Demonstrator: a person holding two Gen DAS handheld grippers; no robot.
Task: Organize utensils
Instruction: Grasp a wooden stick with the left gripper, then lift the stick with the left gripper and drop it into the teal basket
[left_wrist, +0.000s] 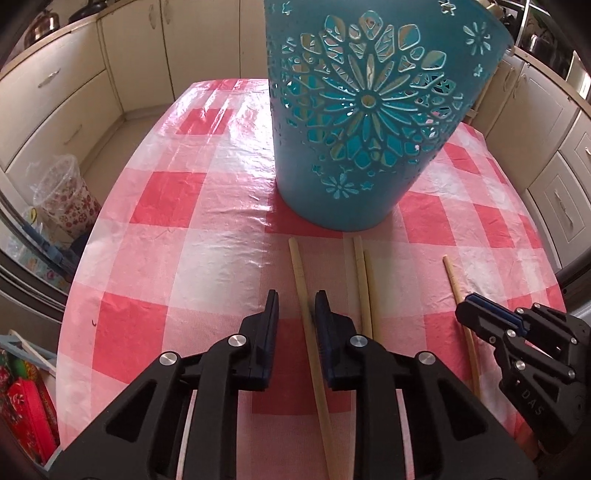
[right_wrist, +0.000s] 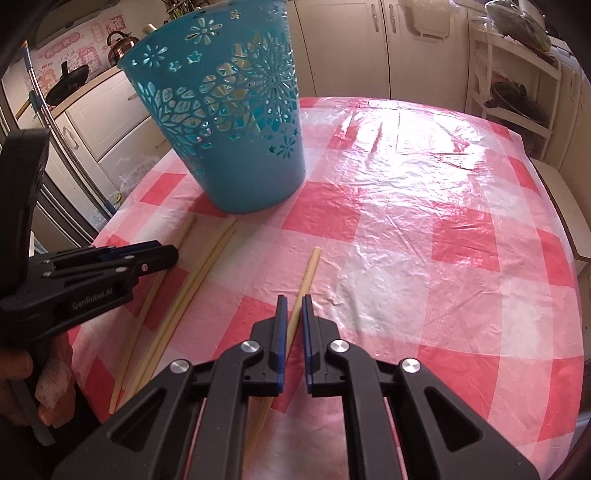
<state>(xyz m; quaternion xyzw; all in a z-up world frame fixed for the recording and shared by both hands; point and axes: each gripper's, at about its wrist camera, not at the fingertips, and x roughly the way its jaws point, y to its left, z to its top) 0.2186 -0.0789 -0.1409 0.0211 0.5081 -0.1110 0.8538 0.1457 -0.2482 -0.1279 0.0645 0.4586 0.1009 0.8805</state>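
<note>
The left tool (left_wrist: 295, 301), black with dark blue pads, points down at the surface with its jaws drawn in around a pale bamboo chopstick (left_wrist: 308, 332); the stick runs up between the pads, nearer the right one, and a sliver of cloth shows on its left, so whether the pads actually press on it cannot be told. The right tool (right_wrist: 292, 304), of the same make, has its blue pads nearly together around another pale bamboo chopstick (right_wrist: 308, 275), which passes through the narrow gap and sticks out ahead of the fingertips; again a firm pinch cannot be confirmed. In the left wrist view the right tool (left_wrist: 476, 314) sits at the right edge over that outer chopstick (left_wrist: 456, 284). In the right wrist view a hand (right_wrist: 22, 373) grips the left tool's handle at the left edge. Between the two tools a pair of pale chopsticks (left_wrist: 364, 280) lies side by side, touching along most of its length. All four sticks rest on the red-and-white checked plastic cloth (left_wrist: 184, 258) covering the surface, their far ends pointing toward a tall teal plastic basket with cut-out flower patterns (left_wrist: 369, 122), which stands upright just beyond them. Cream kitchen cabinets (left_wrist: 74, 92) ring the surface farther back.
</note>
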